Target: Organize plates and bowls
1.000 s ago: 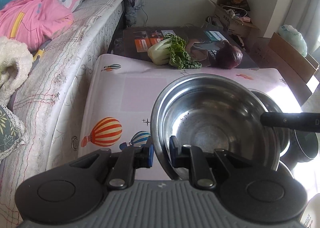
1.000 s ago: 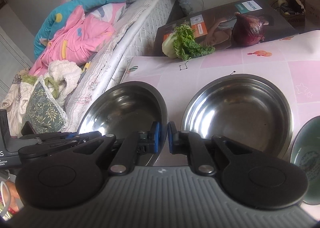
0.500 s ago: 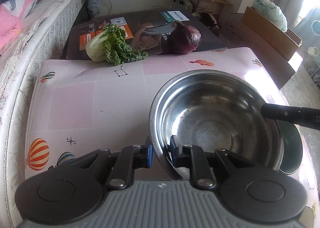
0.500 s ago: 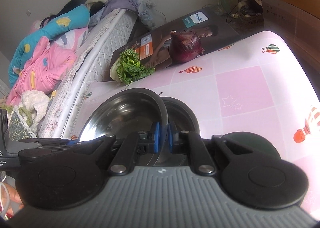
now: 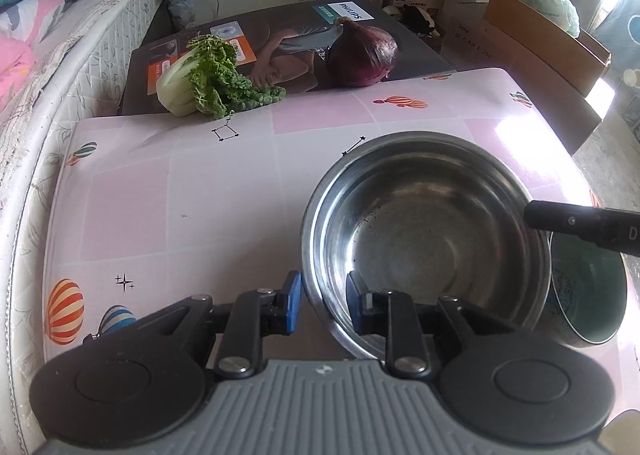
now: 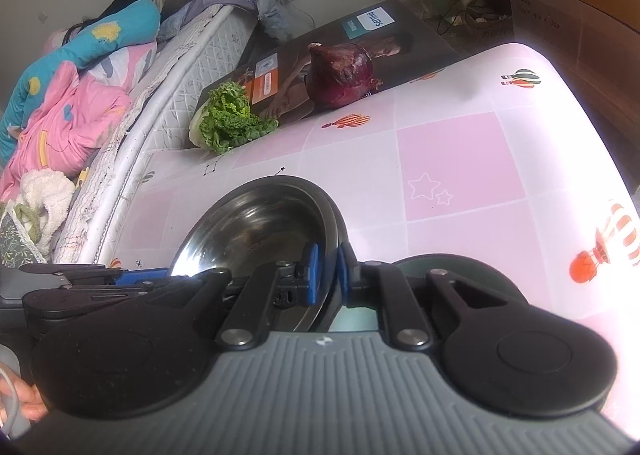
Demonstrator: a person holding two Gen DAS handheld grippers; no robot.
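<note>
A steel bowl (image 5: 428, 239) sits nested in a second steel bowl, whose rim (image 6: 341, 227) shows just outside it. My left gripper (image 5: 323, 301) straddles the near rim; its jaws are opening and its blue pads stand clear of the metal. Across the bowl, my right gripper (image 6: 328, 275) is shut on the other side of the rim, its jaws only beginning to open. One of its black fingers (image 5: 568, 221) reaches in from the right in the left wrist view. A teal ceramic bowl (image 5: 588, 295) stands right beside the steel pair, partly under the right gripper.
The table (image 5: 200, 195) has a pink balloon-print cloth. A leafy green (image 5: 208, 79) and a red onion (image 5: 364, 59) lie on a flat dark box (image 5: 280, 39) at the far edge. A mattress (image 5: 80, 67) runs along the left; cardboard boxes (image 5: 540, 39) stand at the right.
Both grippers carried the steel bowl sideways over the second steel bowl and lowered it into it. The left jaws have spread off the rim; the right jaws have widened slightly.
</note>
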